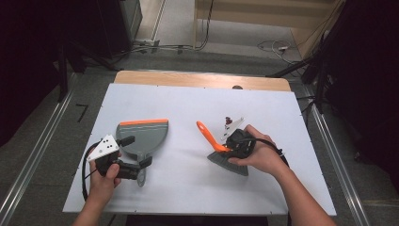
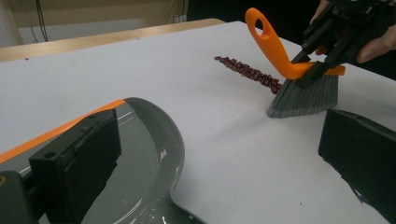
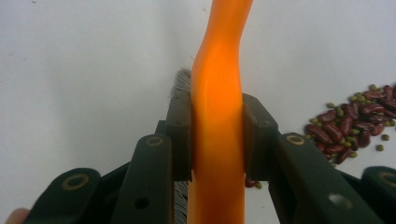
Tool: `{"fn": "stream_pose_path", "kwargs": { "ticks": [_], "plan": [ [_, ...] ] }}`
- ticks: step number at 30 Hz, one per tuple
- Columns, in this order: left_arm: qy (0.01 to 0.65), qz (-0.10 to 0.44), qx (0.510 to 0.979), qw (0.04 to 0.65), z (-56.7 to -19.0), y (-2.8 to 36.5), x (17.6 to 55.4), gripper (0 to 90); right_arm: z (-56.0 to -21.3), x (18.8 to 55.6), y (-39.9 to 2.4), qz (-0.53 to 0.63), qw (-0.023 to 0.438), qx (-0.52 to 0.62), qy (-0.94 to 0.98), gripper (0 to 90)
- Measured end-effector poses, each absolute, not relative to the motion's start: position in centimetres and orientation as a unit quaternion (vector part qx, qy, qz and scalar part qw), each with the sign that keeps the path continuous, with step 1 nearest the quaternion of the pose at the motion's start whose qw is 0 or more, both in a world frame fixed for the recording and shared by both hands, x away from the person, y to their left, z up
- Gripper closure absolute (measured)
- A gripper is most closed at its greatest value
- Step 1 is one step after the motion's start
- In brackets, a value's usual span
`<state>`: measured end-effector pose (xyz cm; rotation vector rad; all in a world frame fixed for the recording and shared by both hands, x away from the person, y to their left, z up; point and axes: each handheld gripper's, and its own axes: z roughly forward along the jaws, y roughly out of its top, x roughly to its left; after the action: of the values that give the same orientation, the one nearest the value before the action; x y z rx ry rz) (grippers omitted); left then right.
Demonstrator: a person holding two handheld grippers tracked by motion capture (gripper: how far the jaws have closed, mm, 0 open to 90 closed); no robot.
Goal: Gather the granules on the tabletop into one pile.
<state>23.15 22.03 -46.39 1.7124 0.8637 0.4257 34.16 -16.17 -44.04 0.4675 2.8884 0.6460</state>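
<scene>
High view: the white table (image 1: pixel 188 188) takes up most of the scene, and everything else can be placed from the grey dustpan (image 1: pixel 143 136) lying on its left half. The dustpan's orange lip faces the far edge, and its handle points back toward the person. The left gripper (image 1: pixel 136 162) sits at that handle; in the left gripper view its jaws stand apart, one over the pan's grey floor and the other over bare table, with nothing pressed between them. Well to the right of the dustpan, the right gripper (image 1: pixel 230 143) is clamped on the orange handle of a hand brush (image 1: pixel 214 141), and the right gripper view shows both pads pressed flat against the handle's sides. The brush's grey bristles rest on the table. Just beyond the brush, farther from the dustpan, lies a narrow streak of red beans (image 2: pixel 250 73) with a few small green ones mixed in.
</scene>
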Motion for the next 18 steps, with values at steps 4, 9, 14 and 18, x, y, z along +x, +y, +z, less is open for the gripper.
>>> {"fn": "stream_pose_path", "kwargs": {
  "ticks": [4,9,14,18],
  "plan": [
    [0.366,0.180,0.724,0.556,-46.4,22.0,23.2,0.0,-44.0,35.4,-16.8,0.218,0.083,0.162,0.959,67.3],
    [0.367,0.180,0.724,0.555,-46.4,22.0,23.2,0.0,-44.1,37.1,-17.5,0.226,0.093,0.171,0.955,67.3],
    [0.368,0.180,0.724,0.554,-46.4,22.0,23.2,0.0,-44.2,38.4,-17.8,0.232,0.092,0.182,0.951,67.3],
    [0.367,0.180,0.725,0.554,-46.5,22.0,23.2,0.0,-44.1,39.4,-18.1,0.233,0.099,0.183,0.950,67.2]
  ]
}}
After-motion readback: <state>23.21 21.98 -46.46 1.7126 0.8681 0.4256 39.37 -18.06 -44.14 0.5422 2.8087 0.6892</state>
